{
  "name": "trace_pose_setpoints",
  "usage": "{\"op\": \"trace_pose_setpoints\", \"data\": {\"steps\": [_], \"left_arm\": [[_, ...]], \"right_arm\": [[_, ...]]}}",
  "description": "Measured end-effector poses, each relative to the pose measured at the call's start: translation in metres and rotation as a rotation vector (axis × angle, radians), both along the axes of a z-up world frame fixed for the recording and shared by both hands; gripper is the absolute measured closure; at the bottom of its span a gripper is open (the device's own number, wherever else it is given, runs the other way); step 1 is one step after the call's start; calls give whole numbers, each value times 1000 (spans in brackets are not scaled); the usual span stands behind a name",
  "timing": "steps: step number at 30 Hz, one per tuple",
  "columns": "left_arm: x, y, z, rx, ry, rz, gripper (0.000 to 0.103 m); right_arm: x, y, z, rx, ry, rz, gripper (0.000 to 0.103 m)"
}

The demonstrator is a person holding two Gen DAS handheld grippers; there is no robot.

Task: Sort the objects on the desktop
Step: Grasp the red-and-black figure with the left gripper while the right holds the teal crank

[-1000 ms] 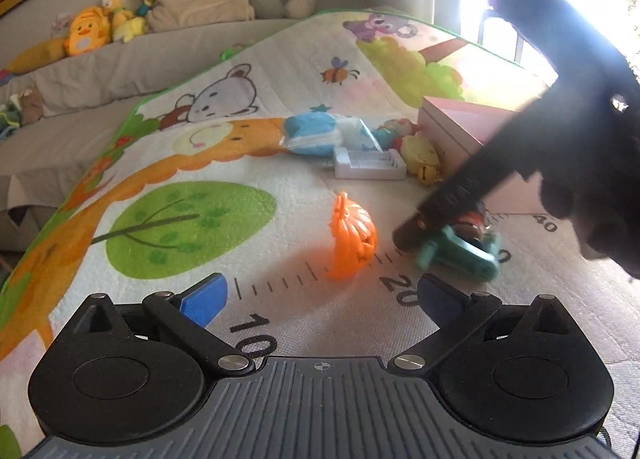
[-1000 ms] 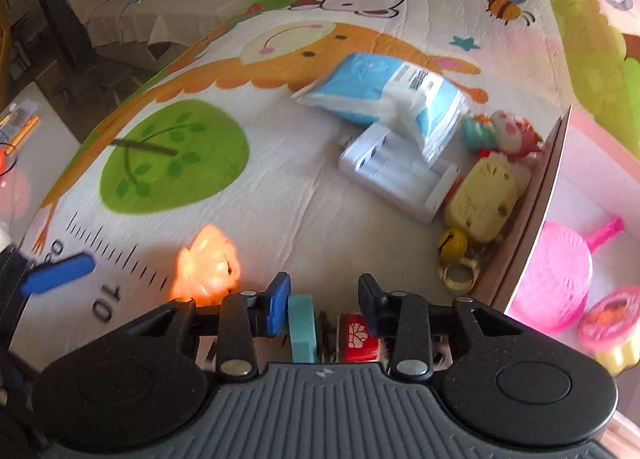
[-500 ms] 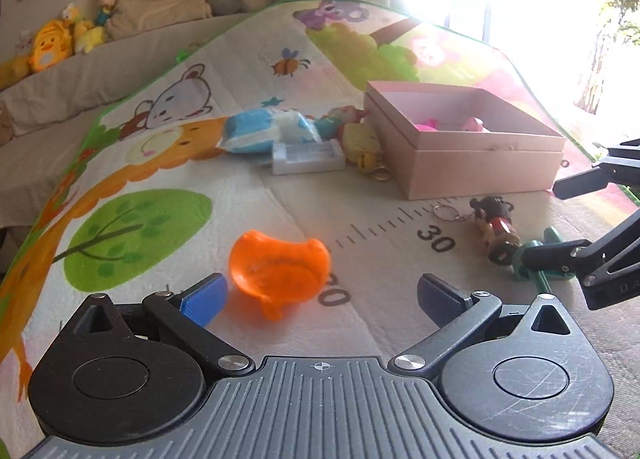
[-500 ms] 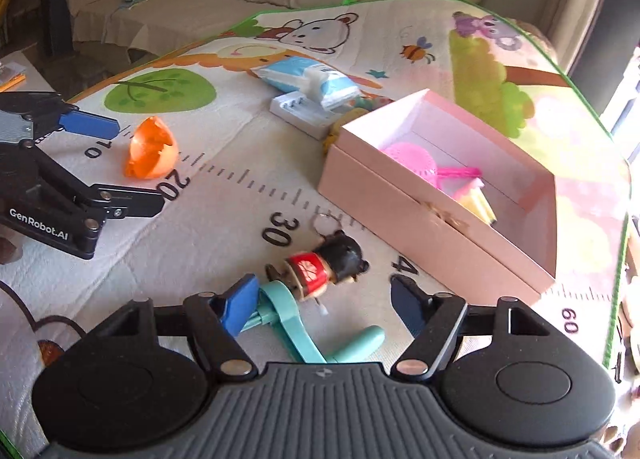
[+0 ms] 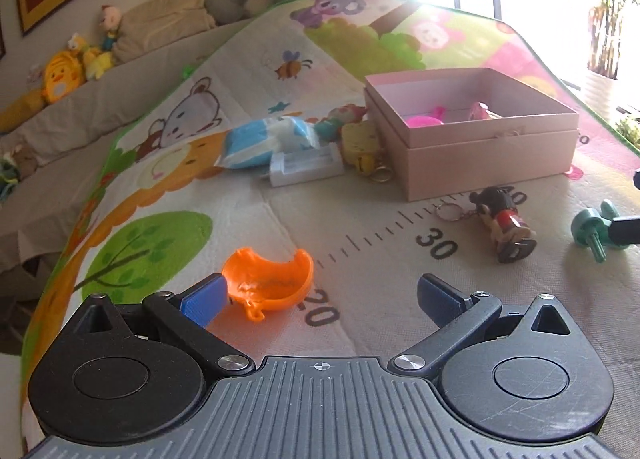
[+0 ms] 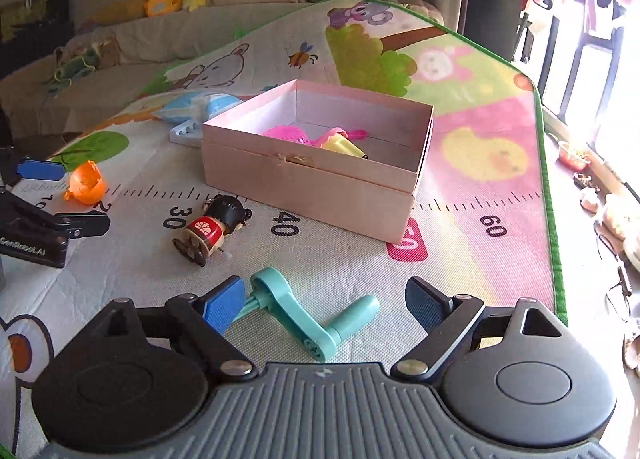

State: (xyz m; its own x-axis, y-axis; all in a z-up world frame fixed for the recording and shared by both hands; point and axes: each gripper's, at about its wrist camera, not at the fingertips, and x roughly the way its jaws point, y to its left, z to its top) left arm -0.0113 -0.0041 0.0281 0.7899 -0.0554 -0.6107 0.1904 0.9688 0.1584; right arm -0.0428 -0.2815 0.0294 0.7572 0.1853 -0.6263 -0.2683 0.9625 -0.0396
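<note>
The teal plastic crank handle [image 6: 316, 319] lies low in the right wrist frame on the printed play mat [image 6: 460, 187], loose between the right gripper [image 6: 325, 301], whose jaws have just been opening, likely releasing it. The left gripper [image 5: 320, 299] also gapes, empty, by the orange plastic shell [image 5: 267, 279]. The open pink cardboard box [image 6: 312, 183] waits centre-frame.

Your teal crank handle [image 6: 316, 319] lies flat on the play mat [image 6: 460, 259], with the wooden doll keychain [image 6: 210, 229] on its side just beyond it. The orange shell half [image 5: 268, 285] rests hollow-up near the printed 20, and the open pink box [image 6: 320, 187] holds pink and yellow toys.
</note>
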Motion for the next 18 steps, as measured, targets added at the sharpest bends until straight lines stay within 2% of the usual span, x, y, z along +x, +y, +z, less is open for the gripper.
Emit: {"op": "trace_pose_setpoints", "data": {"steps": [2,4,11,14,18], "left_arm": [[3,1,5,-73,30,-31,0],[1,-9,10,-108,26,-92,0],[9,-72,-6,-12,13,-239,0],[19,-88,-12,-7,18,-275,0],[25,-91,-17,76,-27,-245,0]], "right_arm": [[-4,-3,-1,9,-10,7,15],[-5,-6,-2,19,-18,-7,15],[-3,-17,-11,54,-19,-89,6],[-3,-22,-14,62,-14,-122,5],[-1,-27,-17,89,-5,-166,1]]}}
